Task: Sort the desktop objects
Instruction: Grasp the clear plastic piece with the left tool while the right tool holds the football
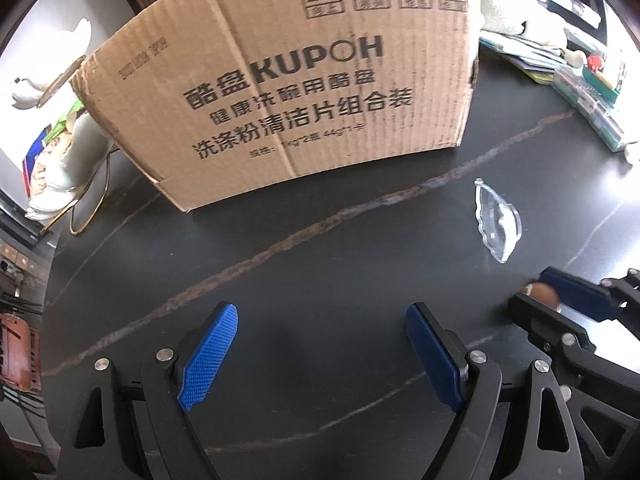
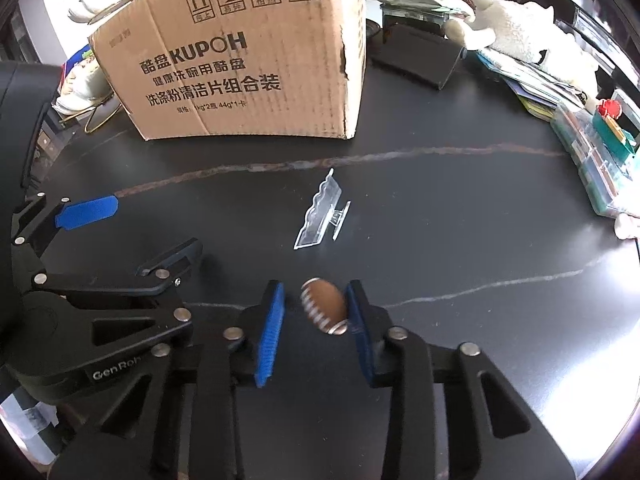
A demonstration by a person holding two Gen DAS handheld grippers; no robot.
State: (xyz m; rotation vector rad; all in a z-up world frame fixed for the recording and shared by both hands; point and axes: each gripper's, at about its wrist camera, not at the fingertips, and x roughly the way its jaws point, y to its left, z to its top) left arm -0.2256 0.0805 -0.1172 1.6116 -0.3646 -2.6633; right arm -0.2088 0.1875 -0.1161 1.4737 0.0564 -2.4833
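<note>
The right tool (image 2: 314, 312) points down at the dark surface (image 2: 440, 240) with a small brown football (image 2: 325, 306) between its blue pads. The ball touches the right-hand pad, while a narrow gap shows between it and the left-hand pad (image 2: 271, 332) — the jaws are partly closed around it, not yet pressing from both sides. The ball looks slightly blurred.

The left tool (image 1: 322, 356) hangs over bare surface just beside it, jaws wide apart and holding nothing; in the right wrist view it shows at the left edge (image 2: 136, 232).

Just beyond the ball lies a clear plastic stand (image 2: 320, 220) with a wavy edge, apart from both tools. Farther back stands a cardboard box (image 2: 240, 60) printed KUPOH, upright on the surface. To the right of the box sit a white plush toy (image 2: 532, 36) on a pile of booklets — and clear cases (image 2: 596, 160) along the right rim. A white figurine (image 1: 68, 152) stands left of the box.
</note>
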